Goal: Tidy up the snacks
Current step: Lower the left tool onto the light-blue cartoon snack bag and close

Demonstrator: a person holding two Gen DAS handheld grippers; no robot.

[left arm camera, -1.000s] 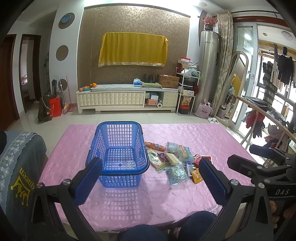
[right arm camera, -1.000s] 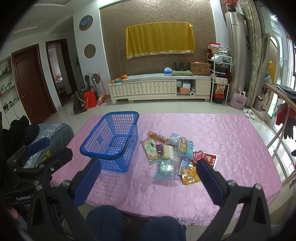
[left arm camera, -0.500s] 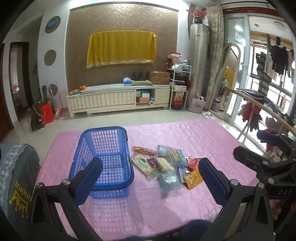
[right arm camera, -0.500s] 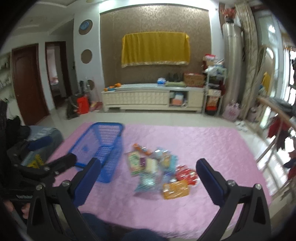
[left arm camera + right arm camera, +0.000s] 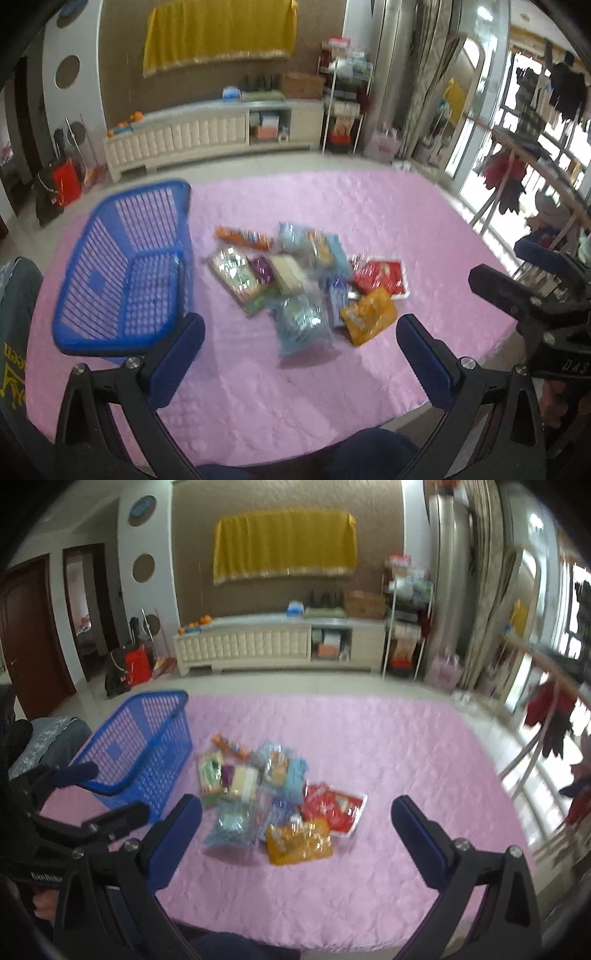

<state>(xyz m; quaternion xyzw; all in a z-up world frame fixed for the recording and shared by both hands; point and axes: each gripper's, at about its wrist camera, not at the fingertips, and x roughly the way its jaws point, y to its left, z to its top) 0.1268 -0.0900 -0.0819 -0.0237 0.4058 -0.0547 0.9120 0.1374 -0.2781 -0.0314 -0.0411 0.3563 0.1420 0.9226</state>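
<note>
Here, at about nine o'clock on the pink worktop (image 5: 369, 206), stands the blue basket (image 5: 125, 266), which looks empty. Just right of it, near the centre, lies the heap of snacks (image 5: 303, 280), packets overlapping: a green packet (image 5: 234, 271) nearest the basket, a clear bluish bag (image 5: 301, 325) toward six o'clock, an orange bag (image 5: 367, 315) and a red packet (image 5: 380, 277) at the heap's three o'clock side. The left gripper (image 5: 301, 354) hangs over the near edge, jaws spread wide and holding nothing; the right gripper (image 5: 297, 836) does likewise, above the orange bag.

Nothing seems sorted yet. The risk, I judge, lies in the overlap: closing on one slippery wrapper may drag its neighbour along or pinch two together. Both grippers also aim at the same heap, so they could collide, and a careless carry might nudge the light basket.
</note>
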